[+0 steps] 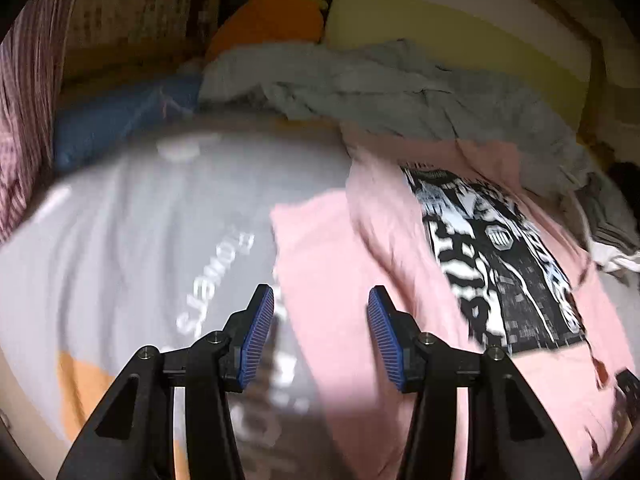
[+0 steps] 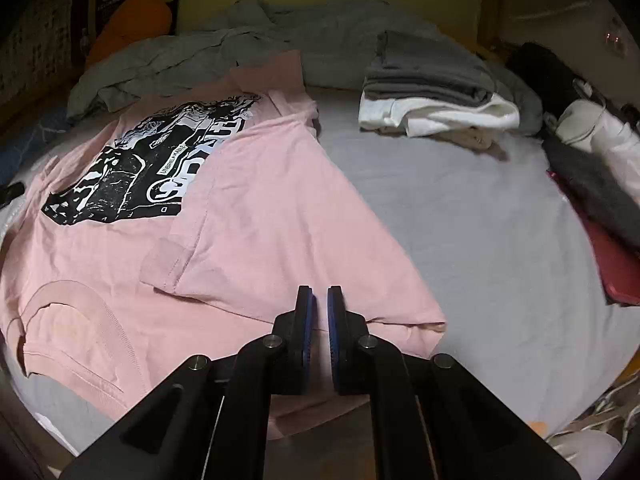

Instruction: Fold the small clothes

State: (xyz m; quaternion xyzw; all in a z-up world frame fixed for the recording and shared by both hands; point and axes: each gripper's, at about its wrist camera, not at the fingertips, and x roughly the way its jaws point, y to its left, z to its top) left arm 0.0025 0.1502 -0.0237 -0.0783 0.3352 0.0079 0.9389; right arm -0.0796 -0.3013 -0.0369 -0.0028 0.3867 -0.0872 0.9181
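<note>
We see the pink T-shirt (image 2: 248, 216) spread print-up on the grey bed sheet (image 2: 460, 216), one side folded in over its middle; our right gripper (image 2: 322, 320) is clenched on the folded edge. Our left gripper (image 1: 321, 334) hangs released above the shirt's other side; folded clothes (image 2: 432, 96) lie well apart.

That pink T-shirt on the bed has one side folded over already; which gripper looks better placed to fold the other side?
Probably the left gripper. It hangs open right over the unfolded side of the pink T-shirt. The right gripper sits nearly shut at the folded flap's edge; whether it pinches cloth is unclear.
</note>
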